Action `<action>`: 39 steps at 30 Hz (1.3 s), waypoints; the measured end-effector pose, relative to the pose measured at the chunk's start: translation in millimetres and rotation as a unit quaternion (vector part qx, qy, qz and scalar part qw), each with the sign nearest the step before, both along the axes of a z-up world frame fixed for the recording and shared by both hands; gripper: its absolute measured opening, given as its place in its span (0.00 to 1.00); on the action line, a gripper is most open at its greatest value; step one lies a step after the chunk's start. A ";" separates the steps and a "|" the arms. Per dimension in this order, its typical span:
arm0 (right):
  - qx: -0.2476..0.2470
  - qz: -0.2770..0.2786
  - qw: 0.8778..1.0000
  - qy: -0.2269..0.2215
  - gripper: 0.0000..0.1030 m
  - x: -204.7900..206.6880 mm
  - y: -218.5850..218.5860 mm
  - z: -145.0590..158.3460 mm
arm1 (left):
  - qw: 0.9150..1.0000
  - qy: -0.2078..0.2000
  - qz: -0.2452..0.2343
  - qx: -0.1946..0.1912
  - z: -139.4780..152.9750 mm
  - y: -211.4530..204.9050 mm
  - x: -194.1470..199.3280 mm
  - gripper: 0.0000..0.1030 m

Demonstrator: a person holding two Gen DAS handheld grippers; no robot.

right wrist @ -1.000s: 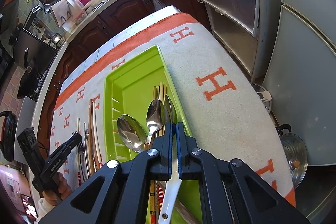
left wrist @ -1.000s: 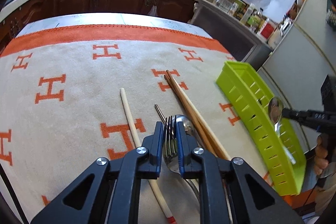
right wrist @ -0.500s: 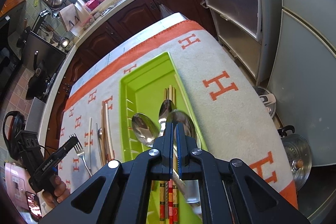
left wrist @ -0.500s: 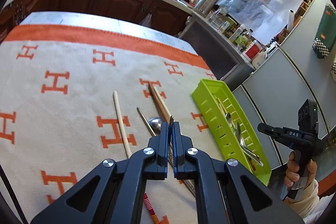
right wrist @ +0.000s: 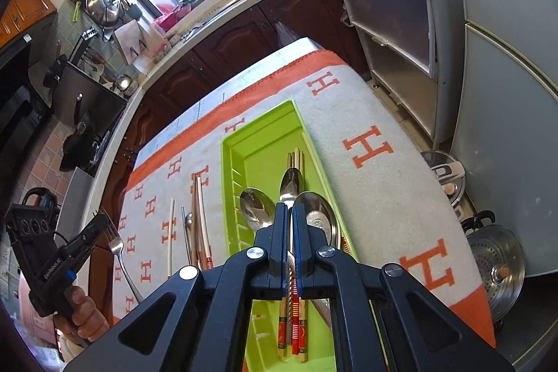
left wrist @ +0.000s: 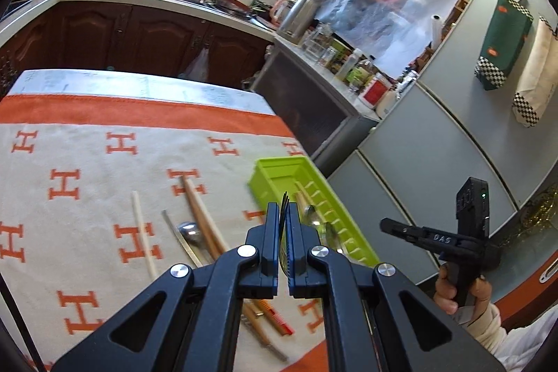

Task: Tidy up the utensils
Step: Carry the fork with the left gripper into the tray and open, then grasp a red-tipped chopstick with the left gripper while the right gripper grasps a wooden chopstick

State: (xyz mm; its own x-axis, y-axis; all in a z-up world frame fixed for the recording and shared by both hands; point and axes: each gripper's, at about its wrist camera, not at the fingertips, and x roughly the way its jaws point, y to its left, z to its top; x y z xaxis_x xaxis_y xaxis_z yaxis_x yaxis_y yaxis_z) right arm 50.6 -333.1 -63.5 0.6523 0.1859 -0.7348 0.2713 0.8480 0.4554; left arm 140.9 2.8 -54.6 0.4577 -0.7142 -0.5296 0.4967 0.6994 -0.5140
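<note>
My left gripper (left wrist: 284, 210) is shut on a metal fork (left wrist: 284, 197) and holds it above the cloth, near the green tray (left wrist: 275, 171). The fork (right wrist: 117, 244) hangs from that gripper (right wrist: 101, 220) in the right wrist view. My right gripper (right wrist: 289, 208) is shut and empty above the green tray (right wrist: 259, 142); it also shows in the left wrist view (left wrist: 387, 225). The tray holds spoons (right wrist: 256, 206) and chopsticks (right wrist: 298, 156). On the cloth lie wooden chopsticks (left wrist: 202, 215), a single pale chopstick (left wrist: 143, 232) and a metal spoon (left wrist: 186, 230).
The cloth with orange H marks (left wrist: 87, 162) covers the table. A steel pot (right wrist: 497, 267) and a cooker lid (right wrist: 444, 173) stand on the floor to the right. Kitchen cabinets (left wrist: 122, 37) and a counter lie behind. A grey fridge (left wrist: 436, 135) is on the right.
My left gripper lifted the fork off the cloth and moved it right towards the tray. My right gripper let a spoon go into the tray and drew back, now shut and empty.
</note>
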 end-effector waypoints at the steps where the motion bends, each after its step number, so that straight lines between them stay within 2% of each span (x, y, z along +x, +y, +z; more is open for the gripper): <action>1: -0.001 -0.003 1.000 -0.002 0.02 -2.1 -1.3 1.5 | 1.000 -0.001 -0.009 0.003 2.6 -12.7 -0.1 0.01; 6: 0.000 -0.016 1.000 -0.003 0.02 -15.1 -8.5 4.1 | 0.998 0.008 -0.050 0.039 -1.2 -74.7 -1.9 0.01; 11: 0.004 -0.031 0.999 -0.007 0.02 -24.5 -19.6 5.4 | 0.992 0.018 -0.082 0.099 -22.6 -143.0 4.8 0.01; 14: 0.003 -0.036 0.999 -0.005 0.02 -26.6 -25.4 4.6 | 0.984 0.019 -0.084 0.154 -39.9 -173.7 11.2 0.02; 16: 0.000 -0.040 0.999 -0.003 0.04 -28.4 -28.9 2.6 | 0.981 0.026 -0.079 0.174 -47.8 -184.7 15.5 0.03; 18: -0.005 -0.044 0.999 0.002 0.04 -26.6 -30.7 -0.7 | 0.980 0.035 -0.068 0.184 -52.5 -189.8 18.2 0.12; 20: -0.007 -0.046 0.999 0.005 0.04 -21.6 -29.8 -4.4 | 0.981 0.036 -0.059 0.181 -52.5 -188.0 16.4 0.26; 25: -0.006 -0.036 0.999 0.018 0.04 -10.0 -22.2 -17.3 | 0.981 0.019 -0.036 0.191 -42.9 -174.8 7.1 0.41; 33: -0.006 -0.007 0.999 0.031 0.04 7.7 2.1 -34.2 | 0.979 0.025 0.014 0.200 -34.4 -133.1 -17.5 0.44; 37: -0.011 0.014 0.999 0.032 0.04 12.4 17.0 -34.8 | 0.980 0.039 0.038 0.192 -34.9 -100.1 -27.6 0.54; 39: -0.014 0.024 0.999 0.031 0.04 14.8 26.3 -33.1 | 0.979 0.042 0.052 0.191 -34.5 -79.9 -33.7 0.54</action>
